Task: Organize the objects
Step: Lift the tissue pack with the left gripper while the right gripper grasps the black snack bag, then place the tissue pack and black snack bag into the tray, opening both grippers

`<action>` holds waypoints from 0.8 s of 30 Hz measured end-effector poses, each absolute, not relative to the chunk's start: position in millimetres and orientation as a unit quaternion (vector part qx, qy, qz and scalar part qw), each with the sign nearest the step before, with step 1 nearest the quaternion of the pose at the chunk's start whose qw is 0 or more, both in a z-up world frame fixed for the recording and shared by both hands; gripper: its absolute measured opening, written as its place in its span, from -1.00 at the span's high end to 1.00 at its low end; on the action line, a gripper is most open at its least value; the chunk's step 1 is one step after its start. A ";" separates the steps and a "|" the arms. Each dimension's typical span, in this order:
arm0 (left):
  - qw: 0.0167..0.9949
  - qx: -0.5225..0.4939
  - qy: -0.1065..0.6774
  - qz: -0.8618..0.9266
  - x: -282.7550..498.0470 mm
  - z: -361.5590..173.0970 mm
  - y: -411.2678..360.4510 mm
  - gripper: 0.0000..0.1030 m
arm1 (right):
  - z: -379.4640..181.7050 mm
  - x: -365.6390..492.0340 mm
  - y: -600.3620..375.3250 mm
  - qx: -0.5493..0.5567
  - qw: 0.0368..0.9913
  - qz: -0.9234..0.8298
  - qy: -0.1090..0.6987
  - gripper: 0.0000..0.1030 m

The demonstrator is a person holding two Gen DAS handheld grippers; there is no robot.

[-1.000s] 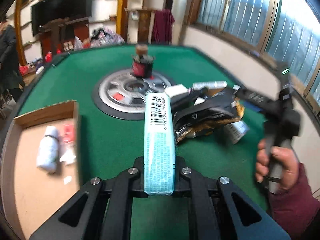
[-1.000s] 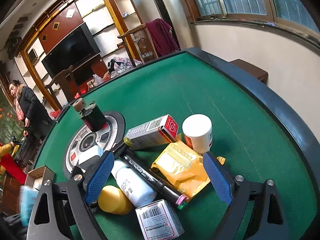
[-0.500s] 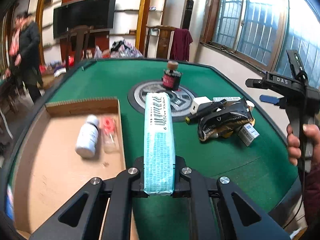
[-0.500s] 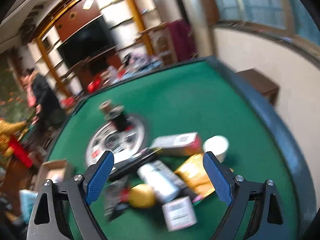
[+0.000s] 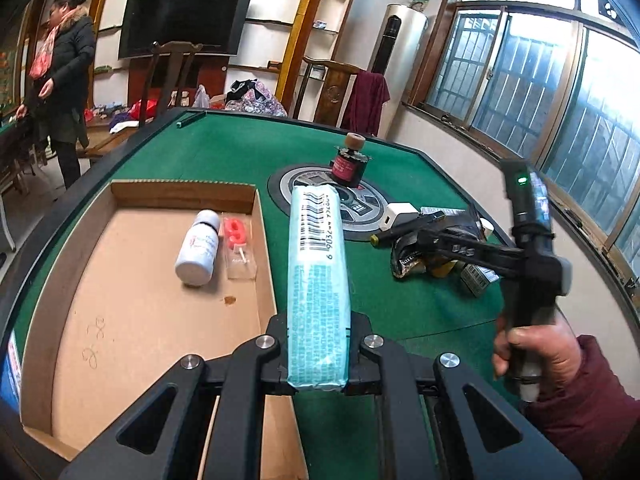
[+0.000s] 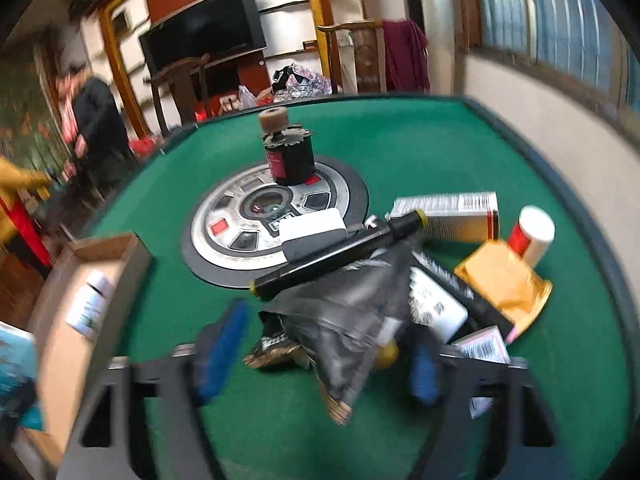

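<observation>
Mid-sort at a green felt table (image 5: 224, 152): left gripper (image 5: 318, 354) clamped on a long teal packet (image 5: 318, 276), poised at the right wall of the cardboard box (image 5: 140, 320), where a white bottle (image 5: 199, 246) already lies. Right gripper (image 6: 320, 356), jaws just closing around a dark foil pouch (image 6: 340, 320) in the clutter; contact of the pads lost in blur. Next, likely: packet carried over the wall and released onto open cardboard floor.
</observation>
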State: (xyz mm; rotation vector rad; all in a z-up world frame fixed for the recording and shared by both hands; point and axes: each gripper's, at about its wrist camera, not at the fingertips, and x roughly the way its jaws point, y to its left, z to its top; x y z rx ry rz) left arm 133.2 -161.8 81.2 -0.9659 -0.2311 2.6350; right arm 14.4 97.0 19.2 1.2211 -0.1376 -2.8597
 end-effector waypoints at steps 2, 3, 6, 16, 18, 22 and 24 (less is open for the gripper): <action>0.160 -0.339 -0.084 0.923 136.0 81.0 -165.1 0.77 | 14.3 9.8 98.1 0.401 0.019 -0.914 -0.050 0.22; 0.159 -0.339 -0.084 0.924 137.0 81.0 -166.4 0.77 | 12.4 9.1 99.9 0.401 0.014 -0.914 -0.058 0.30; 0.155 -0.335 -0.084 0.925 140.2 82.8 -170.4 0.77 | 14.1 14.0 112.4 0.393 0.017 -0.915 -0.091 0.41; 0.125 -0.328 -0.104 0.930 141.2 90.2 -201.2 0.77 | 49.7 32.9 122.6 0.365 0.095 -0.914 -0.152 0.43; 0.111 -0.323 -0.099 0.935 142.6 95.7 -210.2 0.77 | 54.4 33.5 115.8 0.368 0.111 -0.910 -0.155 0.43; 0.080 -0.316 -0.080 0.942 140.5 108.7 -232.6 0.77 | 62.0 32.8 95.0 0.372 0.145 -0.904 -0.154 0.43; 0.069 -0.318 -0.073 0.943 136.1 112.7 -242.5 0.77 | 65.9 29.3 80.1 0.377 0.171 -0.897 -0.156 0.43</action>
